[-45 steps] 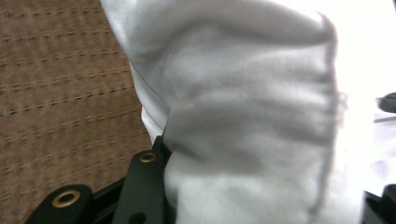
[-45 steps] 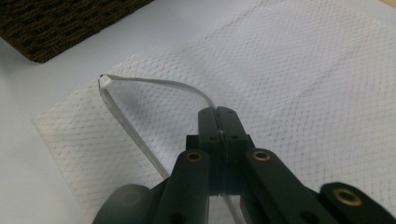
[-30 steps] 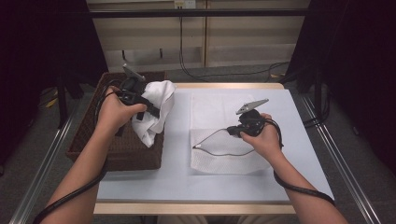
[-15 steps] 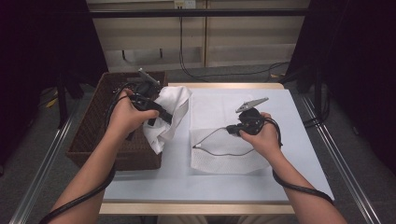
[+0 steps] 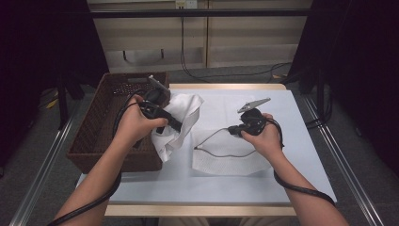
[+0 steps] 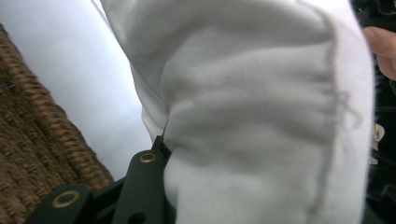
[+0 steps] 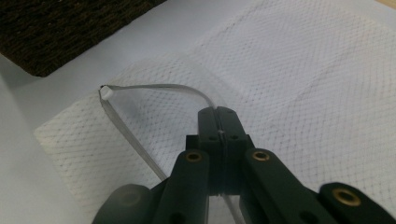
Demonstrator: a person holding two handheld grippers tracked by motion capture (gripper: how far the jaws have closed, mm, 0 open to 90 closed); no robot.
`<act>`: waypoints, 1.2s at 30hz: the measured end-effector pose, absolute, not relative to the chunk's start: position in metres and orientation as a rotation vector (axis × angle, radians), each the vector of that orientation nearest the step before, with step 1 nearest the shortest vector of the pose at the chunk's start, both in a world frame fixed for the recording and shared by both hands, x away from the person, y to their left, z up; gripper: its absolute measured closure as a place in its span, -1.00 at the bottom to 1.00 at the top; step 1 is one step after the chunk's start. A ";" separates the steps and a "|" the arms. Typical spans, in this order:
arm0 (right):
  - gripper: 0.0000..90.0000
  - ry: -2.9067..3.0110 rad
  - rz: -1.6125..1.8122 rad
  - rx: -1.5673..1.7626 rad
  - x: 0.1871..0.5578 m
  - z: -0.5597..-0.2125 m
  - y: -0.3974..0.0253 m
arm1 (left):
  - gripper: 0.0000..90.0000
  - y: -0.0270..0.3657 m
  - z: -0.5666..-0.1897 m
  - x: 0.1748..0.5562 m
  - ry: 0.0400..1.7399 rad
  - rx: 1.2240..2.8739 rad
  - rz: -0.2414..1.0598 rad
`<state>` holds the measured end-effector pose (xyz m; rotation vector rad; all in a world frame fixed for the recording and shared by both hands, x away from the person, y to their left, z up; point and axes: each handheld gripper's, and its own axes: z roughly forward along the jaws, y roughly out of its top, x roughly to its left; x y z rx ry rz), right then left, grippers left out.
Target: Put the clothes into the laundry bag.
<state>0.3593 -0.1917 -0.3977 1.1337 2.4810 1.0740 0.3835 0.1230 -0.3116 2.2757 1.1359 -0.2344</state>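
A white cloth (image 5: 181,120) is held bunched and hanging above the left part of the desk (image 5: 301,141), just beside the right rim of a brown wicker basket (image 5: 101,127). Its fabric is plain, soft and creased, with a stitched hem running down one edge, as is seen close up in the left gripper view (image 6: 252,116). The cloth is clamped in the left gripper (image 5: 162,115), whose fingers are closed narrowly on a fold of it.

To the right, a white mesh bag (image 5: 230,153) is spread flat on the desk, its netting marked by a fine diamond pattern (image 7: 299,70). A thin grey loop (image 7: 140,116) along its opening is lifted off the mesh, and this loop is pinched by the right gripper (image 5: 234,131), whose fingers are pressed fully together on it (image 7: 219,135).

No brand, label or readable writing is seen on the cloth, the bag or the basket.
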 end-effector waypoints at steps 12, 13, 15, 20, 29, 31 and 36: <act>1.00 2.485 1.074 1.118 0.361 -0.399 -0.190 | 0.38 0.110 -0.316 0.375 1.074 2.304 -0.258; 1.00 2.484 1.077 1.118 0.361 -0.399 -0.190 | 0.38 0.109 -0.316 0.374 1.068 2.305 -0.260; 1.00 2.487 1.075 1.121 0.361 -0.399 -0.190 | 0.38 0.107 -0.318 0.373 1.060 2.307 -0.268; 1.00 2.478 1.080 1.129 0.362 -0.398 -0.192 | 0.38 0.100 -0.322 0.370 1.039 2.313 -0.270; 1.00 2.469 1.091 1.134 0.363 -0.394 -0.192 | 0.38 0.091 -0.328 0.367 0.996 2.330 -0.290; 1.00 2.467 1.087 1.140 0.363 -0.394 -0.192 | 0.38 0.089 -0.328 0.366 0.997 2.320 -0.293; 1.00 2.457 1.095 1.141 0.364 -0.394 -0.192 | 0.38 0.085 -0.330 0.363 0.976 2.340 -0.295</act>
